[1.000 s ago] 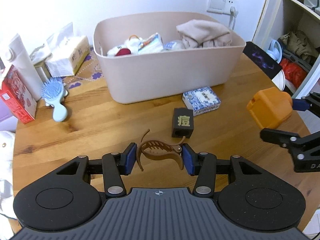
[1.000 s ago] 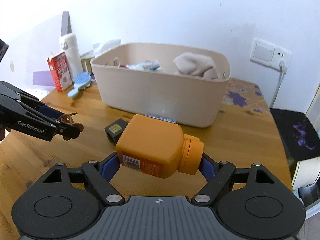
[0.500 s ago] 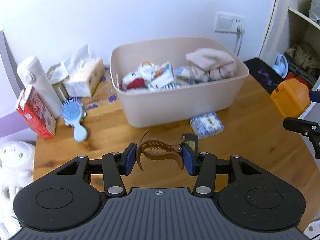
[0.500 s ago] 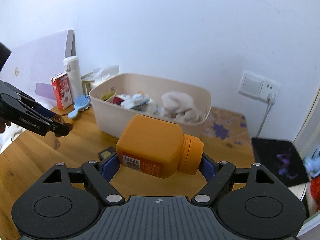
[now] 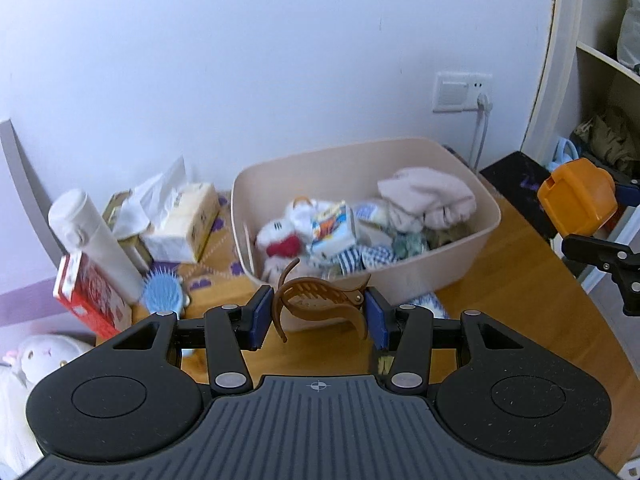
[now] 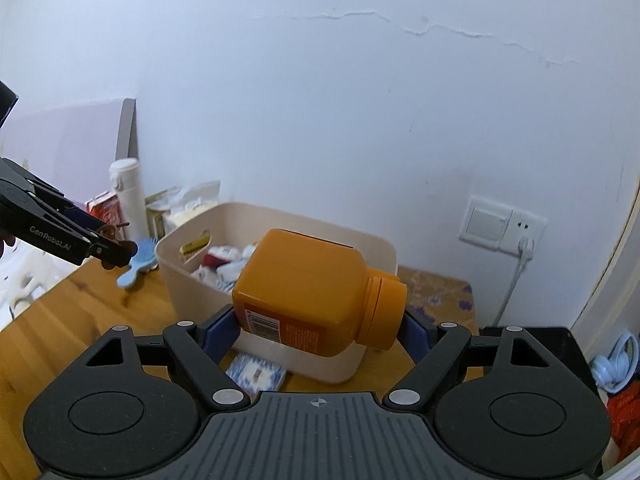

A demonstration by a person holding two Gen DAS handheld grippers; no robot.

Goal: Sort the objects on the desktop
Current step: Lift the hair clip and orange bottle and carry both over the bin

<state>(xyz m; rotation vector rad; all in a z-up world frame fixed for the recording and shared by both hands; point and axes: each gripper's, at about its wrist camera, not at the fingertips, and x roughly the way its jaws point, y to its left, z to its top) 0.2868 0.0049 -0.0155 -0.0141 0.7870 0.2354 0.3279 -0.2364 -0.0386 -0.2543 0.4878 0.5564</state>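
Observation:
My left gripper [image 5: 318,314] is shut on a brown hair claw clip [image 5: 320,300], held in the air just in front of the beige storage bin [image 5: 476,240]. The bin holds cloths, packets and a small plush toy. My right gripper [image 6: 316,326] is shut on an orange plastic bottle [image 6: 312,296], lying sideways with its cap to the right, raised before the same bin [image 6: 376,242]. From the left wrist view the orange bottle [image 5: 576,196] hangs at the far right. The left gripper [image 6: 116,248] shows at the left of the right wrist view.
On the wooden table [image 5: 520,300] left of the bin stand a white flask [image 5: 96,240], a red carton [image 5: 88,296], a tissue pack [image 5: 180,220] and a blue hairbrush [image 5: 162,296]. A blue-patterned box [image 6: 256,374] lies before the bin. A shelf unit [image 5: 608,100] stands right.
Both grippers have risen with the clip and the bottle still gripped, and they now look down into the bin from higher up. The small black block has slipped behind the left gripper's body.

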